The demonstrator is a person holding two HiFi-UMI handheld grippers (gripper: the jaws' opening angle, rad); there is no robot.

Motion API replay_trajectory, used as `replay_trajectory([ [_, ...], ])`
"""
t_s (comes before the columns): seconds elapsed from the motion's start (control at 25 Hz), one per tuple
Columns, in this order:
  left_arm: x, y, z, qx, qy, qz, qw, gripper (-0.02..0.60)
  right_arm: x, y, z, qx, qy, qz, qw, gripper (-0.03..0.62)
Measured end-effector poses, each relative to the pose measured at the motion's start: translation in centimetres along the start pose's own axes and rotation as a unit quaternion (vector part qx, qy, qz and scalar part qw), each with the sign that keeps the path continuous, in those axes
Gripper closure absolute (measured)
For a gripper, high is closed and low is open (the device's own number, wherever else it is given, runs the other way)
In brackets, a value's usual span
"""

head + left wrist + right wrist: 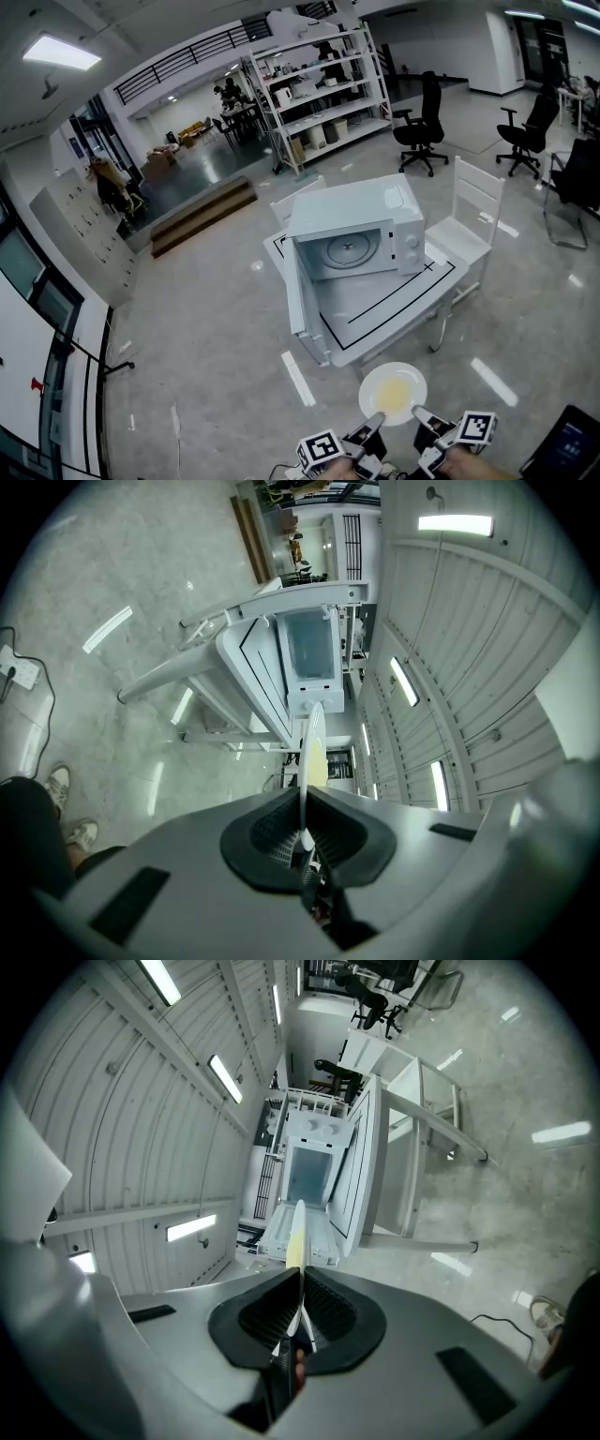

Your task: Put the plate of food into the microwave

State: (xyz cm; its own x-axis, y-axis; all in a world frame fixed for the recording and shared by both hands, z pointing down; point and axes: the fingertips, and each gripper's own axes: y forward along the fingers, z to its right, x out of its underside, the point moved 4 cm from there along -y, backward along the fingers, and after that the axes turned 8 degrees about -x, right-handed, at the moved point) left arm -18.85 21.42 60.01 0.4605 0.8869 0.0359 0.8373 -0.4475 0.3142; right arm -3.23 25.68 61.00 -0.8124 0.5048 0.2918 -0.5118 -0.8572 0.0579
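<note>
The left tool [373,427] and right tool [422,419] each clamp the plate [393,392] by its near rim, in air before the desk [398,305]; move both together, level, into the open microwave [352,239].

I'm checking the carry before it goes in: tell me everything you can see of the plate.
The plate is round, white and shallow, smooth like ceramic or plastic, with a pale yellow patch of food at its middle. It hangs in the air, roughly level, by the near edge of the table, facing the open microwave. The left claw and the right claw are each shut on its near rim, side by side; nothing else touches it.
</note>
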Motion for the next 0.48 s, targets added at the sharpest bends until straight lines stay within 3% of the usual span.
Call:
replay_trajectory([
  [0.08,-0.7,0.3,0.0,-0.001,-0.003,0.002,1.0000,0.566,-0.2,1.2,-0.2,-0.024,0.018,0.006,1.000,0.577],
  [0.28,-2.0,1.2,0.2,-0.002,-0.006,0.008,0.9999,0.566,-1.5,2.4,0.2,-0.014,0.003,-0.008,1.000,0.577],
  [0.4,-2.6,2.1,0.5,-0.006,-0.009,0.015,0.9998,0.566,-2.5,3.4,0.1,-0.038,0.022,-0.006,0.999,0.579],
  [0.48,-3.1,3.0,0.7,-0.008,-0.010,0.022,0.9997,0.566,-3.8,3.4,1.2,-0.005,-0.013,-0.023,1.000,0.579],
])
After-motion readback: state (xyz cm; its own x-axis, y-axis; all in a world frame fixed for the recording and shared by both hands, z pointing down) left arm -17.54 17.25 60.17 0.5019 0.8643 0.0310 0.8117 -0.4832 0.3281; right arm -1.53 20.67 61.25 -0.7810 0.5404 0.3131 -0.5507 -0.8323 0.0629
